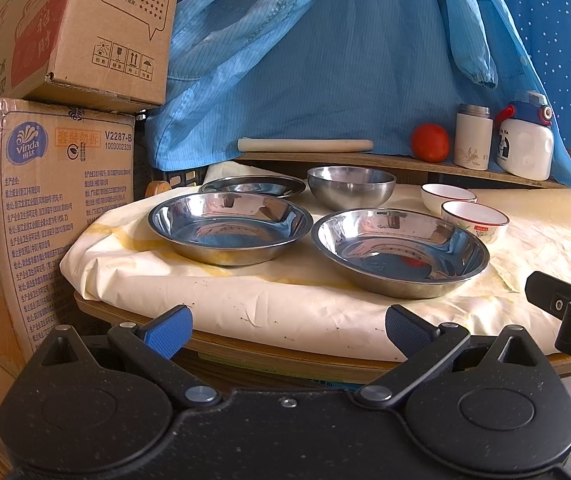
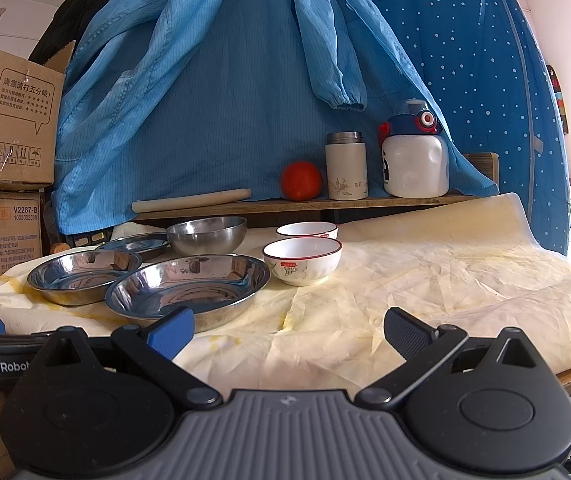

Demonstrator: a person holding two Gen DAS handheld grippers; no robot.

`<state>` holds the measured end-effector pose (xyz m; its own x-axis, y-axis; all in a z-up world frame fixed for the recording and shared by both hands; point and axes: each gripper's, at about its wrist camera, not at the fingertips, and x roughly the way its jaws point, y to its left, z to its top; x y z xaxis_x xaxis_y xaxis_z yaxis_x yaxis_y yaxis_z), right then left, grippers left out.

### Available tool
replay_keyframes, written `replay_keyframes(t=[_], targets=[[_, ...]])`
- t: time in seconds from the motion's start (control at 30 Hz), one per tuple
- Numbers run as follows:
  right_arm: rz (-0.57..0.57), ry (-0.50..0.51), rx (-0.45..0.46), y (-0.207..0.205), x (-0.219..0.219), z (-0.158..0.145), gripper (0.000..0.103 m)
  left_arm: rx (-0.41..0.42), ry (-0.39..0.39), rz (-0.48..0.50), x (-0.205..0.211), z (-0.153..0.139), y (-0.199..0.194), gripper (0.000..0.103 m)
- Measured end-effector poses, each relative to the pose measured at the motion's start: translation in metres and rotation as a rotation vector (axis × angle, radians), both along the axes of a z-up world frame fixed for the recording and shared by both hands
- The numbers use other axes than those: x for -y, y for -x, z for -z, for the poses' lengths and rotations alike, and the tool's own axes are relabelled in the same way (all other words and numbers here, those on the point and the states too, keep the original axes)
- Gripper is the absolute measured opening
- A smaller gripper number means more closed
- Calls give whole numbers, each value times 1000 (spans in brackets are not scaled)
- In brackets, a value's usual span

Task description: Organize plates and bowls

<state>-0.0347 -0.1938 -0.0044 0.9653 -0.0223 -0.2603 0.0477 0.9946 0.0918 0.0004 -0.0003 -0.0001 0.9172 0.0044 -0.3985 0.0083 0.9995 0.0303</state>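
A: Both tools are hovering at the near table edge. The left gripper (image 1: 288, 330) is gaping wide and carrying nothing, and the right gripper (image 2: 288, 330) is doing the same.

B: Where are the dishes sitting?

A: Three steel plates, the near right plate (image 1: 400, 252) closest, then the near left plate (image 1: 229, 229), with the flat plate (image 1: 252, 186) behind; the steel bowl (image 1: 351, 186) is sitting far centre, two white bowls (image 2: 302, 260) right.

B: I'm thinking: be pinching the near plate's rim squarely, lifting level, since steel is likely slipping.
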Motion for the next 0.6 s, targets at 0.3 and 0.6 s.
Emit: replay_keyframes(t=[0.3, 0.6], targets=[[3, 1, 0, -6, 3, 1, 103, 9, 21, -17, -10, 3, -4, 102], [-16, 47, 21, -17, 7, -8, 103, 75, 25, -89, -22, -19, -12, 102]])
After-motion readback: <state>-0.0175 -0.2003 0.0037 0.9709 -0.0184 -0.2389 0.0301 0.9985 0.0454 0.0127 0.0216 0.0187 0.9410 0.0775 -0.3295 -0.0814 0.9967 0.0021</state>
